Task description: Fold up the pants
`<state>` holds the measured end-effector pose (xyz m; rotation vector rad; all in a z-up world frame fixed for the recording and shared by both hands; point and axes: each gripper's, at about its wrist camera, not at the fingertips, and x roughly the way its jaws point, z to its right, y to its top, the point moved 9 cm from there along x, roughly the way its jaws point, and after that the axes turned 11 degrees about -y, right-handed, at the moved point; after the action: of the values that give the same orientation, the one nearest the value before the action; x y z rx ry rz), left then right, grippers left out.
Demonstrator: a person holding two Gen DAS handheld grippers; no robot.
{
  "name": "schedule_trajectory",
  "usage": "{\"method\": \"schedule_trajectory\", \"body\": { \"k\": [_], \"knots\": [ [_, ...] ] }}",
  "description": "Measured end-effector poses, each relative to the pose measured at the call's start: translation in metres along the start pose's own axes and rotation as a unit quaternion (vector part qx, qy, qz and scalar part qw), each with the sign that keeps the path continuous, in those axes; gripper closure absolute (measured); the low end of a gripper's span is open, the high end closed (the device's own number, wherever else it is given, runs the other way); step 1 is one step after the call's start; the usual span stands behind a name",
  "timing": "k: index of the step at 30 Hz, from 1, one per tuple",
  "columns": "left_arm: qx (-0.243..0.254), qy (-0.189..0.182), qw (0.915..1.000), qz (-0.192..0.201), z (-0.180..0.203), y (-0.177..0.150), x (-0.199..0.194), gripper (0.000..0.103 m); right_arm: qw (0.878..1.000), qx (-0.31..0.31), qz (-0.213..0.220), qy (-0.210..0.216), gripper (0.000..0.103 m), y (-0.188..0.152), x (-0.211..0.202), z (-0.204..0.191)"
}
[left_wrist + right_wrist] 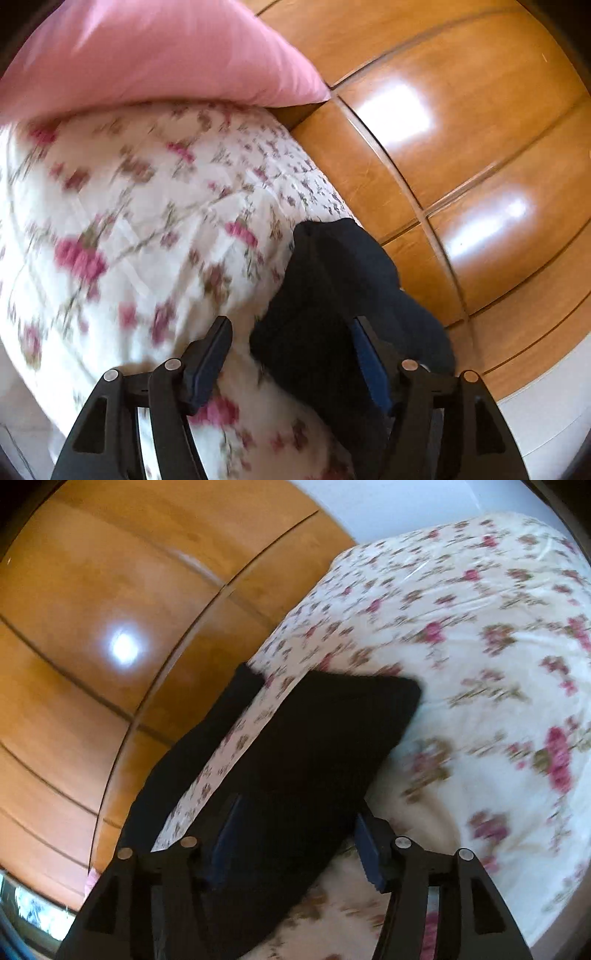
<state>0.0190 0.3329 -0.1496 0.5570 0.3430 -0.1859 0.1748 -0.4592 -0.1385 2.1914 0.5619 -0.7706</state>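
Observation:
Dark navy pants (pixel 332 295) lie on a floral bedspread (pixel 129 221) near the bed's edge. In the left wrist view my left gripper (pixel 291 350) is open above the cloth, its right finger over the pants, its left finger over the bedspread. In the right wrist view the pants (pixel 314 746) lie folded on the bedspread (pixel 461 664), with one part (pixel 192 753) hanging over the bed's edge. My right gripper (pixel 295 834) is open, jaws wide on either side of the dark cloth. Both views are blurred.
A pink pillow (pixel 147 55) lies at the head of the bed. Glossy wooden wardrobe doors (pixel 461 147) stand close beside the bed, also in the right wrist view (pixel 92 627). A white wall (pixel 388 506) is behind the bed.

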Motion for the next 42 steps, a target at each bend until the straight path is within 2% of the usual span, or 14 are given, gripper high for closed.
{"method": "schedule_trajectory", "body": {
  "k": [2, 4, 5, 8, 10, 14, 17, 20, 24, 26, 28, 33, 37, 42],
  "knots": [
    [0.022, 0.002, 0.9994, -0.027, 0.013, -0.003, 0.013, 0.045, 1.000, -0.024, 0.003, -0.009, 0.046, -0.006, 0.002, -0.008],
    [0.011, -0.037, 0.9972, -0.065, 0.035, -0.008, 0.020, 0.066, 0.999, -0.040, -0.005, -0.012, 0.090, -0.007, 0.006, -0.015],
    [0.009, -0.045, 0.9963, -0.073, 0.048, -0.004, 0.017, 0.070, 0.999, -0.040, -0.009, -0.023, 0.093, -0.008, 0.007, -0.014],
    [0.059, -0.050, 0.9957, -0.051, 0.086, 0.017, -0.007, 0.076, 1.000, -0.002, 0.009, -0.005, 0.093, 0.000, -0.004, -0.009],
    [0.096, -0.019, 0.9944, -0.040, 0.094, 0.025, -0.022, 0.079, 1.000, -0.002, 0.008, -0.012, 0.093, 0.002, -0.003, -0.007],
    [0.100, 0.106, 0.9870, -0.068, 0.045, 0.015, -0.027, 0.080, 0.998, -0.021, -0.005, -0.052, 0.094, -0.008, 0.012, 0.000],
    [0.043, 0.151, 0.9828, -0.097, -0.002, -0.008, -0.027, 0.076, 0.999, -0.003, -0.006, -0.038, 0.094, -0.008, 0.013, 0.005],
    [0.023, 0.152, 0.9861, -0.063, -0.009, -0.004, -0.035, 0.066, 0.999, -0.012, -0.009, -0.044, 0.091, -0.006, 0.012, 0.006],
    [0.088, 0.233, 0.9677, 0.037, 0.011, 0.033, -0.071, 0.068, 0.995, -0.024, 0.026, -0.094, 0.076, 0.005, -0.001, 0.012],
    [0.090, 0.208, 0.9709, 0.078, 0.027, 0.044, -0.082, 0.066, 0.989, -0.015, 0.067, -0.132, 0.061, 0.020, -0.016, 0.020],
    [0.093, 0.173, 0.9769, 0.085, 0.046, 0.046, -0.076, 0.065, 0.984, -0.017, 0.101, -0.144, 0.057, 0.032, -0.030, 0.021],
    [0.154, 0.093, 0.9835, -0.019, 0.107, 0.010, 0.007, 0.061, 0.983, -0.079, 0.107, -0.127, 0.055, 0.058, -0.028, -0.013],
    [0.211, 0.033, 0.9687, -0.127, 0.161, -0.049, 0.088, 0.051, 0.990, -0.104, 0.055, -0.078, 0.055, 0.063, 0.004, -0.048],
    [0.232, -0.017, 0.9495, -0.211, 0.206, -0.114, 0.161, 0.051, 0.994, -0.100, -0.009, -0.049, 0.055, 0.066, 0.063, -0.078]
  ]
}}
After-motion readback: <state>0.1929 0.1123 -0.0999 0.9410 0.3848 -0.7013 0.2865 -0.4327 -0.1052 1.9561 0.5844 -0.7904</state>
